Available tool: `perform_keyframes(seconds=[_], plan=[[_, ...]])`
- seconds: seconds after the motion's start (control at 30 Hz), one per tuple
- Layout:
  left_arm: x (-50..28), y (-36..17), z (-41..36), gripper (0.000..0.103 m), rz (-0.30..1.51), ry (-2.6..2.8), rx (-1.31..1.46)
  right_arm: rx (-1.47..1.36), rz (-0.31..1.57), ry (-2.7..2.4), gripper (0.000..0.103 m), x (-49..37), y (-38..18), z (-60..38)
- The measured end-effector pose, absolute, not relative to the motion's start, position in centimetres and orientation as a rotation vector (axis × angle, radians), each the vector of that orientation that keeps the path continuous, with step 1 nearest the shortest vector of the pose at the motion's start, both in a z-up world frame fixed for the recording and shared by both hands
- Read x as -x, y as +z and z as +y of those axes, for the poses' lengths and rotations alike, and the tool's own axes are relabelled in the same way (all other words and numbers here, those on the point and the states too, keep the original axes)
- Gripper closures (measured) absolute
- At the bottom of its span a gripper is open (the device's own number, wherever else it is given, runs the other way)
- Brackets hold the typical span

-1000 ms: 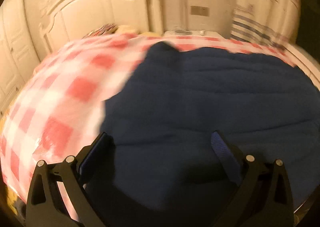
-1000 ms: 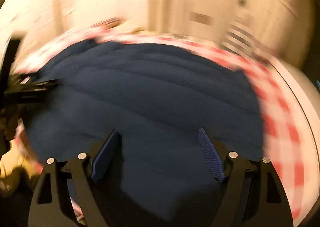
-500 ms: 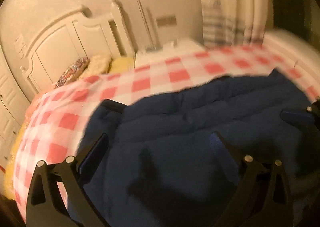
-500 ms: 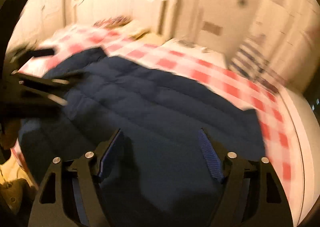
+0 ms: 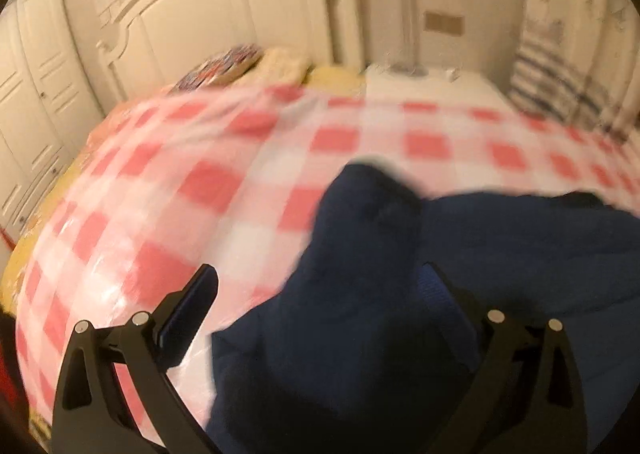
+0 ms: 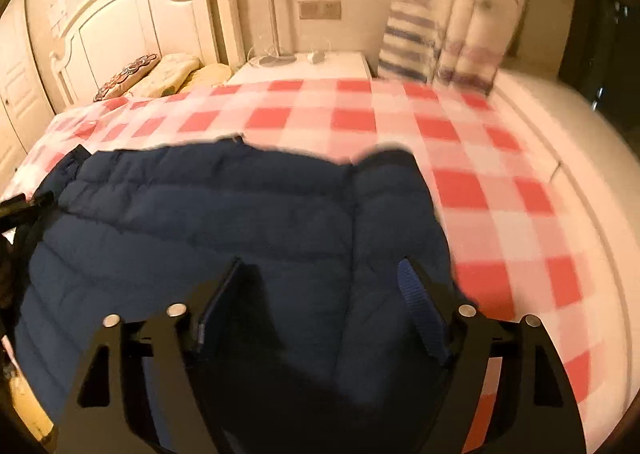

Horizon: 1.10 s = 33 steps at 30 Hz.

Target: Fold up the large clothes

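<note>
Both tongs are hanging wide open over the jacket (image 6: 240,222) on the bed (image 6: 500,190) — left tongs (image 5: 320,294), right tongs (image 6: 322,286) — gripping nothing.

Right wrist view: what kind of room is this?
Almost certainly a bedroom: a white carved wooden headboard, pillows below it, and a bed under a red-and-white checked cover, with a navy quilted puffer jacket spread on it.
</note>
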<state>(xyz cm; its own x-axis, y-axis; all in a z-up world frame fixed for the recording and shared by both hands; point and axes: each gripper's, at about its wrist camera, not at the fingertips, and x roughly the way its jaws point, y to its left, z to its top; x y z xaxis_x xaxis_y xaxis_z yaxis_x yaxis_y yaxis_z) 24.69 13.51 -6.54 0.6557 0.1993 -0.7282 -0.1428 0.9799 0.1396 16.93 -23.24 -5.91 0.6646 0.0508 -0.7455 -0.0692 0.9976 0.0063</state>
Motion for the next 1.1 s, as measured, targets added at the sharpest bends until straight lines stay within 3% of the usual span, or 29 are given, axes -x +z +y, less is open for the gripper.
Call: perform_keyframes(seconds=[0.23, 0.3, 0.43, 0.53, 0.6, 0.77, 0.9, 1.03, 1.1], plan=[[-26.2, -9.3, 3.5, 0.002, 0.876, 0.038, -0.382, 0.322, 0.846, 0.316, 0.031, -18.7, -6.5, -10.8], [-26.9, -9.7, 4.7, 0.002, 0.917, -0.006, -0.316, 0.357, 0.858, 0.308, 0.021, -19.4, -7.5, -11.0], [-28.5, -9.2, 8.5, 0.002, 0.898, 0.148, -0.373, 0.223, 0.915, 0.176, 0.019, -21.2, -7.5, -17.2], [-29.8, -7.6, 10.7, 0.006, 0.878, 0.254, -0.330, 0.130, 0.940, 0.041, 0.021, -22.2, -7.3, -21.6], [-30.0, -6.4, 10.3, 0.006, 0.874, 0.184, -0.249, 0.085, 0.923, 0.040, 0.029, -22.7, -6.6, -21.9], [-30.9, -6.5, 3.7, 0.006, 0.890, 0.038, -0.347, 0.174, 0.875, 0.279, 0.032, -23.9, -5.5, -13.7], [-33.0, -9.2, 3.9, 0.002, 0.917, 0.060, -0.416, 0.332, 0.884, 0.336, 0.033, -25.4, -6.7, -9.2], [-34.2, -9.4, 8.2, 0.002, 0.948, -0.052, -0.221, 0.184, 0.945, 0.276, 0.037, -28.7, -7.4, -14.9], [-34.5, -9.8, 9.9, 0.002, 0.930, 0.061, -0.236, 0.075, 0.969, 0.212, 0.033, -29.5, -7.9, -18.8]])
